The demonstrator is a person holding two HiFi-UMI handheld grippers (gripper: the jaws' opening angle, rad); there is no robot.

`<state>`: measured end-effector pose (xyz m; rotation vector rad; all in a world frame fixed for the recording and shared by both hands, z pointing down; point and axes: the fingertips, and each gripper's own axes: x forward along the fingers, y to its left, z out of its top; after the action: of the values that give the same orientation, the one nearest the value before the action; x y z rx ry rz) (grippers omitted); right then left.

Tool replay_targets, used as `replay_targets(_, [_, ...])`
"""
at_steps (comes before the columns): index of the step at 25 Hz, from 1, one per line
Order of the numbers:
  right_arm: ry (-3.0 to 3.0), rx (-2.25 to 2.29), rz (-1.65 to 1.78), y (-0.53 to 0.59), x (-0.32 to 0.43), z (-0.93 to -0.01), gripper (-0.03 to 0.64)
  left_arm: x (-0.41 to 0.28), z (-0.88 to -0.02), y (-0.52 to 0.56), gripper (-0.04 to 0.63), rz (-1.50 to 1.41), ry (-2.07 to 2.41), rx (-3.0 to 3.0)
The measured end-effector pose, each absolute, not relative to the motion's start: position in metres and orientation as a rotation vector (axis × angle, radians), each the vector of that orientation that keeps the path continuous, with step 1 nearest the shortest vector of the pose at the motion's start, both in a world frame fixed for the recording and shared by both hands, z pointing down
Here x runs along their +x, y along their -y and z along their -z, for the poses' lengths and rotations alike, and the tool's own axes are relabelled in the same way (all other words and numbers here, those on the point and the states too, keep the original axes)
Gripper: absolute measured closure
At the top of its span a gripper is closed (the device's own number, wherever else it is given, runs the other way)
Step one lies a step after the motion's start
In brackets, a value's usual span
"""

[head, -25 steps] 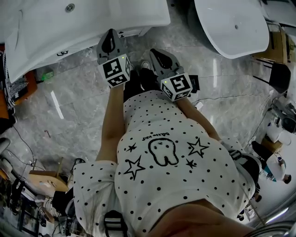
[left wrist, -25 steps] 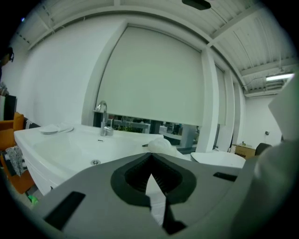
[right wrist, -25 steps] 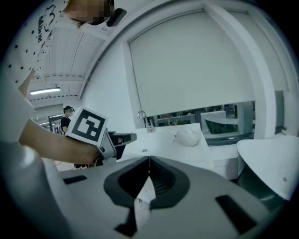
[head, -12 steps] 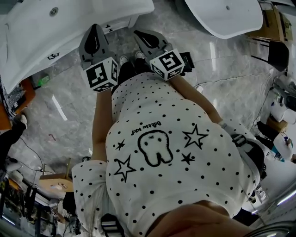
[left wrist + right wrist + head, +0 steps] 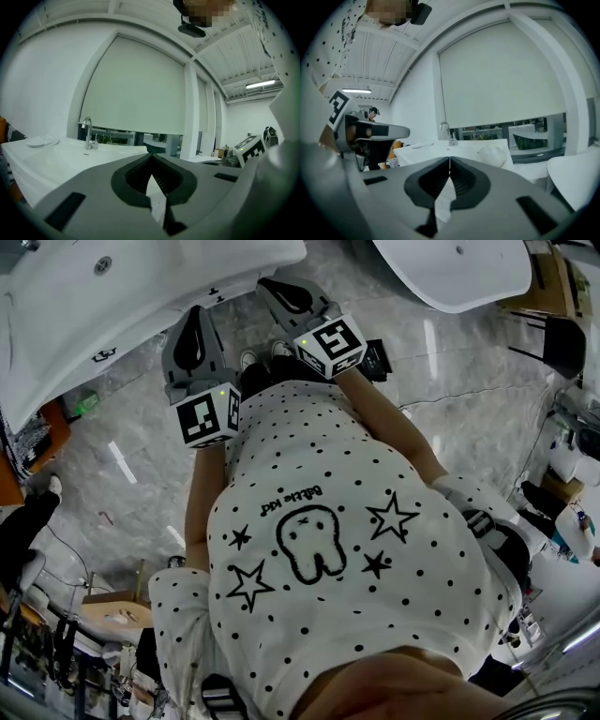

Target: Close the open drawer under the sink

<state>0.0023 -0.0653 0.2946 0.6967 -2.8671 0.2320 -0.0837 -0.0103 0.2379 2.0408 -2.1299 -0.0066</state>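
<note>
Drawer can't be read in any view. It should sit under the sink (image 5: 112,296), but the sink's rim covers that spot in the head view, and both claw views look out level across the sink top. Only a small white bit (image 5: 214,292) peeks out below the sink's near edge. You can't tell if that is the drawer front, or whether it is open or shut, so there is no handle, gap or colour to report.

Left claw (image 5: 151,156) is clenched, pads together, nothing between them. Right claw (image 5: 449,159) is also clenched and empty. Both are held up in front of your chest, just short of the sink's near edge and touching nothing.

Best guess is that you are standing off from the sink, with no contact on the drawer. If it is open:
- Drop one claw below the sink's rim and leave it clenched.
- Set the closed tips flat on the middle of the front.
- Push straight in toward the back of the sink until the front is flush.

An off-centre push would likely skew it on its runners. Keep the other claw off the rim and away from the faucet (image 5: 87,132) at the sink's far side. Look down under the sink to check it is flush.
</note>
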Motion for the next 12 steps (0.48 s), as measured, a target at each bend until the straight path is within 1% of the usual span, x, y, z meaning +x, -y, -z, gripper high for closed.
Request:
replay_targets(7, [2.879,0.825,-0.202,0.111,0.012,-0.285,0.601,-0.074,-0.243,0.005,0.591,0.017,2.085,2.027])
replay_targets(12, [2.850,0.968,-0.142,0.148,0.038,-0.271,0.601,-0.073,-0.243,0.004,0.591,0.023,2.071,2.043])
